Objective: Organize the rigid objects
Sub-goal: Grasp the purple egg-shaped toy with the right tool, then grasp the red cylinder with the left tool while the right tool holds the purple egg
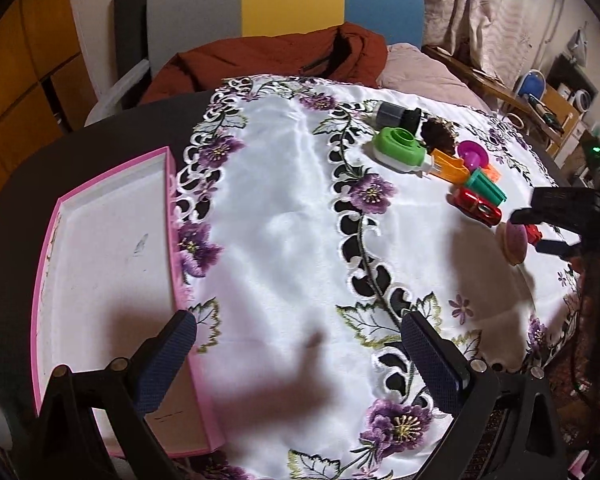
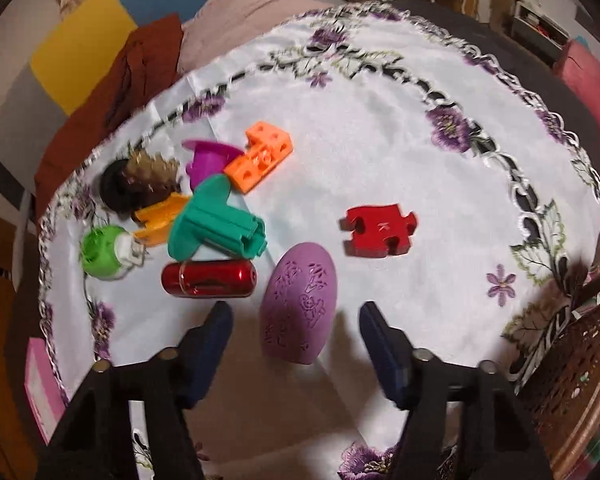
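My right gripper (image 2: 296, 336) is open just above a purple carved egg (image 2: 298, 308) that lies between its fingers on the embroidered white cloth (image 2: 380, 140). A red puzzle piece (image 2: 378, 230) lies beyond it to the right. A red metal cylinder (image 2: 208, 279), a teal part (image 2: 216, 220), an orange block (image 2: 260, 156), a magenta funnel (image 2: 206, 156) and a green-white part (image 2: 104, 254) cluster to the left. My left gripper (image 1: 300, 344) is open and empty over the cloth, beside a pink tray (image 1: 44, 264). The right gripper (image 1: 540, 228) shows by the egg (image 1: 514, 242) in the left wrist view.
A dark fuzzy object (image 2: 140, 184) and a black cylinder (image 1: 396, 114) lie at the cluster's far side. A chair with a rust-red jacket (image 1: 268, 60) stands behind the round table. A wicker basket (image 2: 572, 360) sits at the right table edge.
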The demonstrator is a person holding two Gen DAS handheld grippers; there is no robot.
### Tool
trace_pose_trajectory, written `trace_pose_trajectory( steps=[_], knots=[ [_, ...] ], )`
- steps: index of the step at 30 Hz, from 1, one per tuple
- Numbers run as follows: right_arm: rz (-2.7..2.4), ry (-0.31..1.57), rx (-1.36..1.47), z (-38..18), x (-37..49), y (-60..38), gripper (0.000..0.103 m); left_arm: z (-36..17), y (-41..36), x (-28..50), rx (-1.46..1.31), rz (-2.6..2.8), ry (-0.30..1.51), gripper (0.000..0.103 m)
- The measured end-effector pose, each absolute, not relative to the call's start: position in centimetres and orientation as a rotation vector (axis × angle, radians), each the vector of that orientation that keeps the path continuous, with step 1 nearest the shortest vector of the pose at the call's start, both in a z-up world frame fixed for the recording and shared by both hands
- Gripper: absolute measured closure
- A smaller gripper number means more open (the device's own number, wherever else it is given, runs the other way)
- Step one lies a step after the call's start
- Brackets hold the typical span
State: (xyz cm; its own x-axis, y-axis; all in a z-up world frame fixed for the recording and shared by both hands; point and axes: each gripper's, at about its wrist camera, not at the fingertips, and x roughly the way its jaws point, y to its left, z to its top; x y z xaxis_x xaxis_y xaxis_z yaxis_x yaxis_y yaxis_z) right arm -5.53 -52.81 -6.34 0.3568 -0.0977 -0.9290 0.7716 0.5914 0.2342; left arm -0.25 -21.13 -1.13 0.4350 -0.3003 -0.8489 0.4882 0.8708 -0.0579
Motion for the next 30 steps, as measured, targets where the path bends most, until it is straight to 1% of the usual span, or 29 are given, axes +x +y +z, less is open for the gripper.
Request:
trace_pose_trajectory(
  steps=[3,6,9,10,11,12,15,19,23,30],
  knots=[
    [-0.674,1.099,0.698,-7.5,-4.7,-53.1,0.044,-1.3,-21.6,-0.3,0.212,-0.512,1.019,0.0],
    [-0.68,1.146,0.759,-9.0,-4.9,-53.9,0.044,-1.6,-22.2,-0.1,0.217,-0.519,1.026,0.0],
    [-0.682,1.13,0.743,-9.3,-4.8,-54.0,0.045,-1.6,-23.4,0.1,0.219,-0.531,1.033,0.0],
    [-0.676,1.12,0.734,-9.4,-4.7,-54.0,0.049,-1.6,-23.9,0.2,0.218,-0.538,1.029,0.0],
    [-0.668,1.106,0.734,-9.4,-4.7,-54.0,0.057,-1.5,-24.6,0.3,0.224,-0.546,1.02,0.0],
    [-0.663,1.09,0.744,-9.3,-4.8,-54.0,0.059,-1.5,-25.2,0.4,0.227,-0.548,1.012,0.0],
    [-0.627,1.036,0.814,-9.2,-5.0,-54.5,0.059,-1.5,-27.7,0.8,0.249,-0.574,0.995,0.0],
    [-0.64,0.953,0.821,-8.2,-5.7,-54.6,0.059,-1.9,-31.4,1.4,0.251,-0.619,0.999,0.0],
    [-0.683,0.884,0.828,-7.4,-6.5,-55.0,0.059,-2.1,-35.1,1.7,0.276,-0.659,0.919,0.0],
    [-0.762,0.8,0.86,-6.8,-8.0,-56.2,0.059,-4.1,-41.1,2.7,0.298,-0.731,0.969,0.0]
  ],
)
